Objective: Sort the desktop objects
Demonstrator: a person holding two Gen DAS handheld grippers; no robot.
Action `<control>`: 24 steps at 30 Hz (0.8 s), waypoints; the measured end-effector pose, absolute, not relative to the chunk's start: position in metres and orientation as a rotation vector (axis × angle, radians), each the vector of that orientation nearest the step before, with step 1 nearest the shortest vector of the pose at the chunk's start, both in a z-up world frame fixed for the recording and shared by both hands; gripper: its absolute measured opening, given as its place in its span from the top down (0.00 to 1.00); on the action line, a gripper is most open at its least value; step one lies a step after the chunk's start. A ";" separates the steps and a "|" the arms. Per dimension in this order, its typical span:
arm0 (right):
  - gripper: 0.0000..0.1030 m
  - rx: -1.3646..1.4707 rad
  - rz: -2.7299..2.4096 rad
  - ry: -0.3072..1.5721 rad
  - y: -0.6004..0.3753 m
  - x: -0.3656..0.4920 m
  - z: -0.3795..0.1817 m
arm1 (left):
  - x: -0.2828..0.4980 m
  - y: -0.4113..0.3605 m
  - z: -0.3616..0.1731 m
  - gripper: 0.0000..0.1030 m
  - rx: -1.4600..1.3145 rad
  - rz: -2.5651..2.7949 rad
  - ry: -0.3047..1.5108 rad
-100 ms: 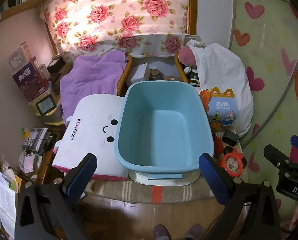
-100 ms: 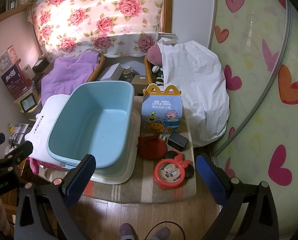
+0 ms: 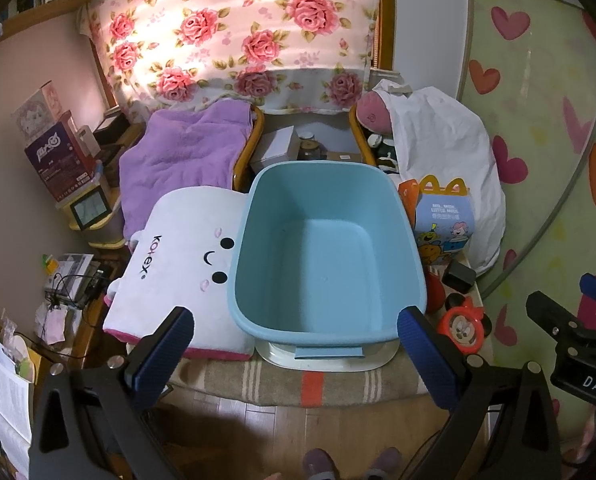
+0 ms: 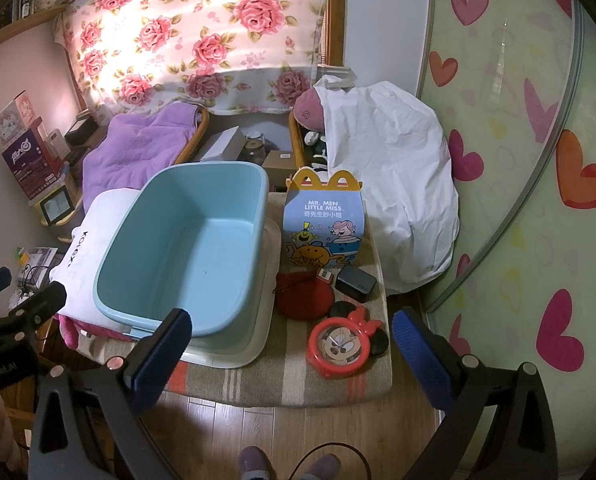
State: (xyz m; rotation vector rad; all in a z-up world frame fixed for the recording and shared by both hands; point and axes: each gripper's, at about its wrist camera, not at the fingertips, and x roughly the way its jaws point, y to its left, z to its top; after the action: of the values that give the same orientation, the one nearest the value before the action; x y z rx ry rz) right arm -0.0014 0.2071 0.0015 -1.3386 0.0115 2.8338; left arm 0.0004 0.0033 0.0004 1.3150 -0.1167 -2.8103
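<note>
- Looking down w/ both grippers, we see a light-blue plastic tub on a striped cloth-covered table; nothing inside it.
- Tub sits on a cream lid/tray whose rim shows along its near and right sides.
- Left of the tub, touching it: white Kotex cushion w/ a stitched face.
- Right of the tub, at the back: Mr. Men Little Miss paper meal box, upright, top closed; contents not visible.
- In front of the box: round red pouch w/ a bead chain, and just beside it a small black box-shaped item.
- Nearest the table edge: red Minnie Mouse alarm clock, lying face up, black ears to its right and behind.
- Our left gripper hovers over the tub's near rim, fingers wide apart, holding nothing.
- Our right gripper hovers near the table's front edge, clock between its fingers in view, fingers wide apart, holding nothing.
- All desktop items are outside the tub, on the cloth to its right.
</note>
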 end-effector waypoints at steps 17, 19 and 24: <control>0.00 -1.345 2.831 0.008 0.208 -0.003 0.002 | -0.001 0.004 0.000 0.00 1.332 -2.818 -0.077; 0.00 -1.348 2.829 0.007 0.208 -0.004 0.003 | -0.001 0.005 -0.001 0.00 1.332 -2.818 -0.079; 0.00 -1.349 2.827 0.008 0.208 -0.004 0.002 | -0.003 0.006 0.001 0.00 1.336 -2.818 -0.085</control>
State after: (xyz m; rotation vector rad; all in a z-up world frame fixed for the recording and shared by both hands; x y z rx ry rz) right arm -0.0036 0.2084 0.0017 -1.3489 0.0081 2.8272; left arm -0.0031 0.0062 0.0006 1.3356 -0.0855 -2.8180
